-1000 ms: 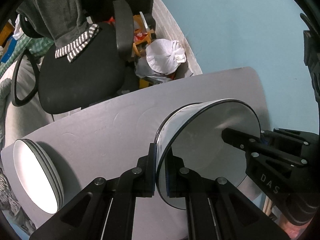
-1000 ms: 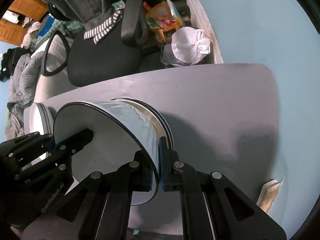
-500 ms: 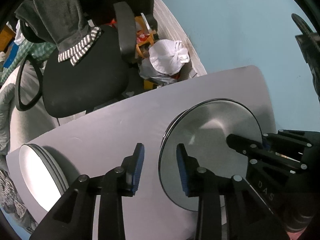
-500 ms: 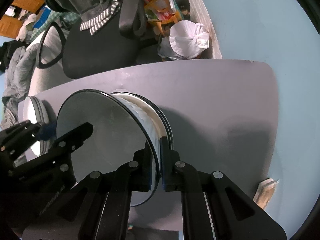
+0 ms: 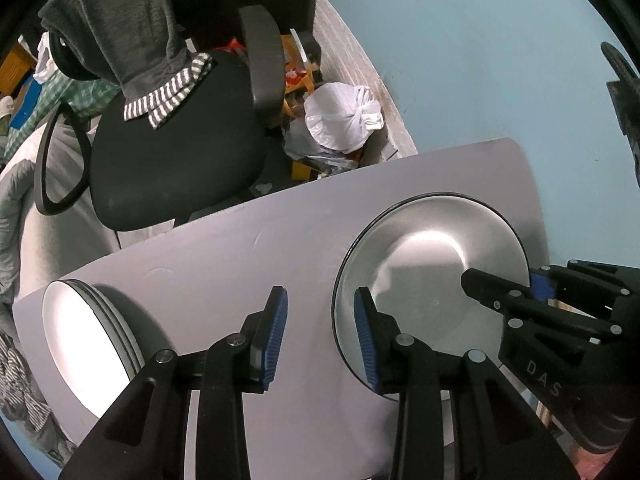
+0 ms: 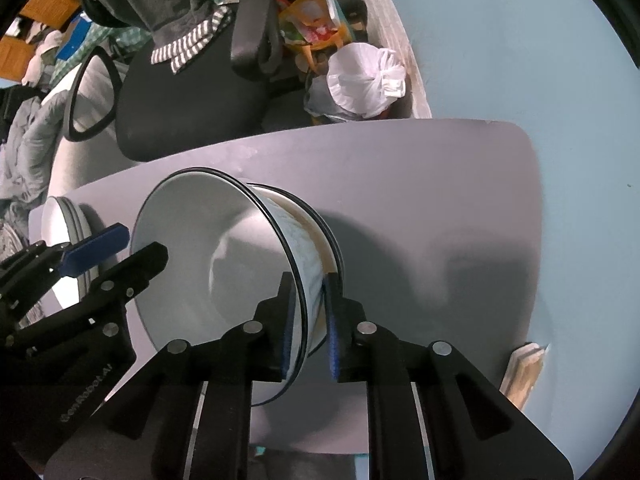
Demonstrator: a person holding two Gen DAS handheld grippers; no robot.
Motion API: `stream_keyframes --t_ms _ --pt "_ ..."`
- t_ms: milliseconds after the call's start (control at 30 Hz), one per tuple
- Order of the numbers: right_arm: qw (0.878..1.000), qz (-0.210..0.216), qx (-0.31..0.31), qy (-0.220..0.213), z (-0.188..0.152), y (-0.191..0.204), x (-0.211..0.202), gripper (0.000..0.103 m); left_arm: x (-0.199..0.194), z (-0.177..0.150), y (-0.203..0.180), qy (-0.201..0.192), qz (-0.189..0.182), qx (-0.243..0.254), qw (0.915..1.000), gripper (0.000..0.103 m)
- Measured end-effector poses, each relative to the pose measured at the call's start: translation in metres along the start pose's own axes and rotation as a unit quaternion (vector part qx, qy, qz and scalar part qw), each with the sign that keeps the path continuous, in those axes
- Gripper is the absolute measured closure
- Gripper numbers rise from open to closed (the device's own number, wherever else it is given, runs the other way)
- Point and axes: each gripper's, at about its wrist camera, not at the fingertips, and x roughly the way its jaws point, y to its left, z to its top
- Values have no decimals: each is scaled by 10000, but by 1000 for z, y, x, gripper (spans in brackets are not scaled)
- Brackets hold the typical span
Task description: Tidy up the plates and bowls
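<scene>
A white bowl [image 6: 224, 264] with a black rim and a marbled outside rests nested in another bowl [image 6: 328, 248] on the grey table [image 6: 440, 200]. My right gripper [image 6: 310, 320] straddles its near wall. Its jaws are opening, and a thin gap shows beside the pads. In the left wrist view the same bowl [image 5: 432, 280] lies at the right. My left gripper [image 5: 320, 340] is open with the bowl's rim loose between its fingers. A stack of white plates [image 5: 80, 352] stands at the table's left end. Each view also shows the other gripper: the right gripper [image 5: 504, 282] and the left gripper [image 6: 142, 244].
A black office chair [image 5: 168, 160] draped with grey clothing stands beyond the table's far edge, beside a knotted white plastic bag [image 5: 340, 120]. The plates [image 6: 60, 216] sit close to the table's left edge. A pale wooden piece [image 6: 524, 368] lies off the table's right side.
The bowl went from tilted and raised to resting in the lower bowl. My left gripper let go of its rim and opened. The right jaws parted slightly.
</scene>
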Motion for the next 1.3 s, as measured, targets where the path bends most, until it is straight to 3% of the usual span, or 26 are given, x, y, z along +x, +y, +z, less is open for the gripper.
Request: stream_keyframes --t_ms 133,167,367,500,667,767,867,1033,1300 --pt "9999 -136 -34 -82 -2 3 -5 83 -3 -1 1 -32 -45 -40 10000 68" --pt "9998 -170 -38 -90 -2 3 -5 77 -3 -2 2 -25 -75 -72 9999 68" --pt "9997 -200 -35 -156 -4 3 -9 77 -13 -7 3 -104 -121 -96 9998 68" --pt "9993 -238 -25 -300 -10 4 -19 77 -25 -13 6 -250 -157 -167 9994 57" --pt "9975 -329 -47 -616 -19 9 -39 58 -44 -22 9 -422 -155 -182 9988 56" --pt "9959 -393 -82 -815 -25 12 -53 52 -57 -28 11 -578 -144 -181 9981 48" --pt "9941 -399 -82 -1005 -29 14 -65 43 -70 -35 13 -707 -153 -197 9972 47" --pt "9920 -362 -50 -1208 -36 15 -82 41 -86 -44 17 -850 -213 -175 9960 37" --pt "9903 -248 33 -1370 -48 14 -95 39 -100 -54 18 -971 -188 -71 9951 35"
